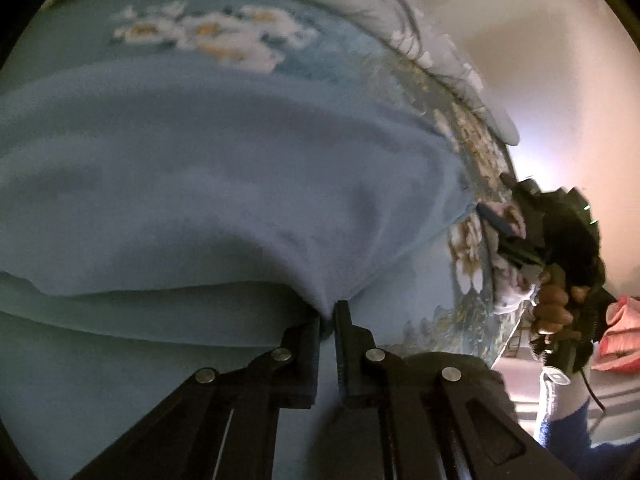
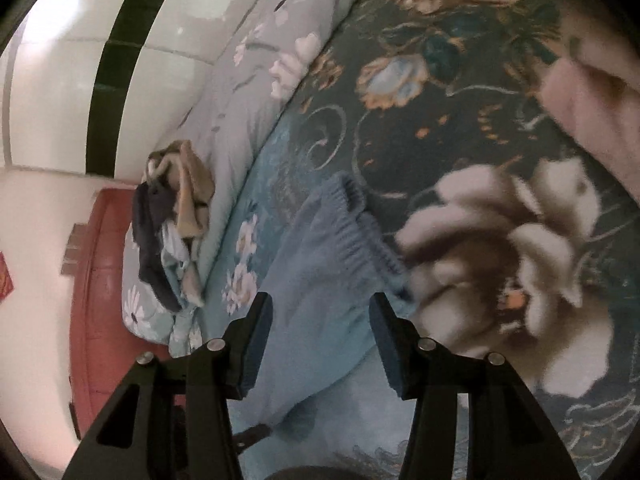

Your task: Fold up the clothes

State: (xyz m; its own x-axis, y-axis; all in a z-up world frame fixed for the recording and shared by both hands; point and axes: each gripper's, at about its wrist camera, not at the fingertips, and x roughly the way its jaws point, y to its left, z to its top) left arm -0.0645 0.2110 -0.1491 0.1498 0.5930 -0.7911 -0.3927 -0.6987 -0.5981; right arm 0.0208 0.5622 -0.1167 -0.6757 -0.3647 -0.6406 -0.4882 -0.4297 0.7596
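Note:
A light blue knit sweater (image 1: 224, 184) lies spread on a floral bedspread (image 1: 208, 36). My left gripper (image 1: 328, 312) is shut on a pinched fold of the sweater. In the right wrist view the sweater (image 2: 320, 280) shows a ribbed cuff or hem (image 2: 360, 240). My right gripper (image 2: 320, 320) is open, its fingers on either side of the sweater cloth. The right gripper also shows in the left wrist view (image 1: 516, 236), at the sweater's far edge, held by a hand (image 1: 552, 304).
A heap of other clothes (image 2: 176, 224) lies on a pale floral quilt (image 2: 256, 64) by the wall. The dark floral bedspread (image 2: 480, 160) fills the right. A red headboard or bed frame (image 2: 96, 280) is at the left. A pink item (image 1: 620, 336) lies on the floor.

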